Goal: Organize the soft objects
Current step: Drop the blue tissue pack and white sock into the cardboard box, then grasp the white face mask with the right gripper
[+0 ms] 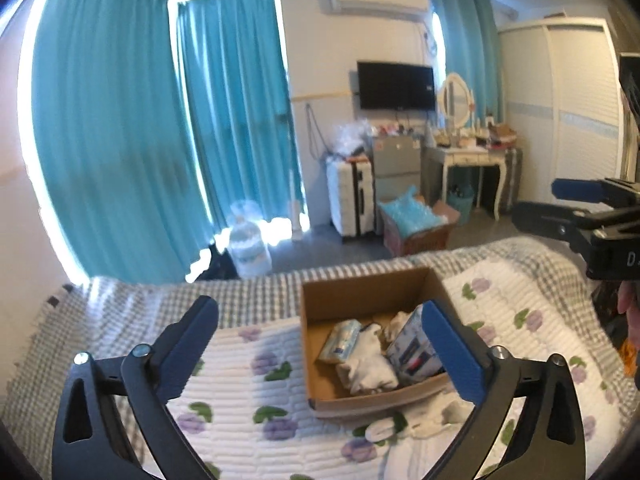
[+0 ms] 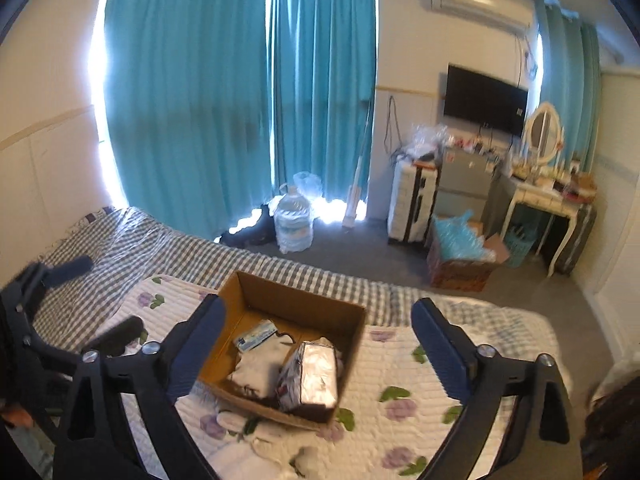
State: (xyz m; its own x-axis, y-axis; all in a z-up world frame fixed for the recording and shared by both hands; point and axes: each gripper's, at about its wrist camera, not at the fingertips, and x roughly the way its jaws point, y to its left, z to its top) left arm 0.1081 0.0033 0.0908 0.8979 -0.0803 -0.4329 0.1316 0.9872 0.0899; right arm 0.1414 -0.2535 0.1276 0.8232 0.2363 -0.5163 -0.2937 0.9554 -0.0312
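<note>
Quilted white cotton with purple flowers covers the bed, and over its far edge a grey check sheet runs toward the teal curtains. Everything below is placed against the cardboard box, which sits open on the quilt.

Inside the box, toward its near wall, lie a silvery wrapped pack, a bundle of white cloth beside it, and a small blue-and-white tissue packet nearer the far side. Just outside the near wall, on the quilt, a few loose white soft pieces remain, one looking like a rolled sock; blur hides their exact shape.

The left gripper hangs above the box with its jaws spread wide and nothing between them. The right gripper also hovers over the box, jaws wide apart and empty. Neither touches the box or its contents.

By my reading, the step in hand is collecting the loose white pieces in front of the box. To do it well, I would bring one gripper down low on the near side of the box, straddle a single piece with the pads, pinch it at its thickest fold so the quilt is not caught, then carry it over the near wall and release it into the open corner at the far side. The other gripper could steady the box wall.
</note>
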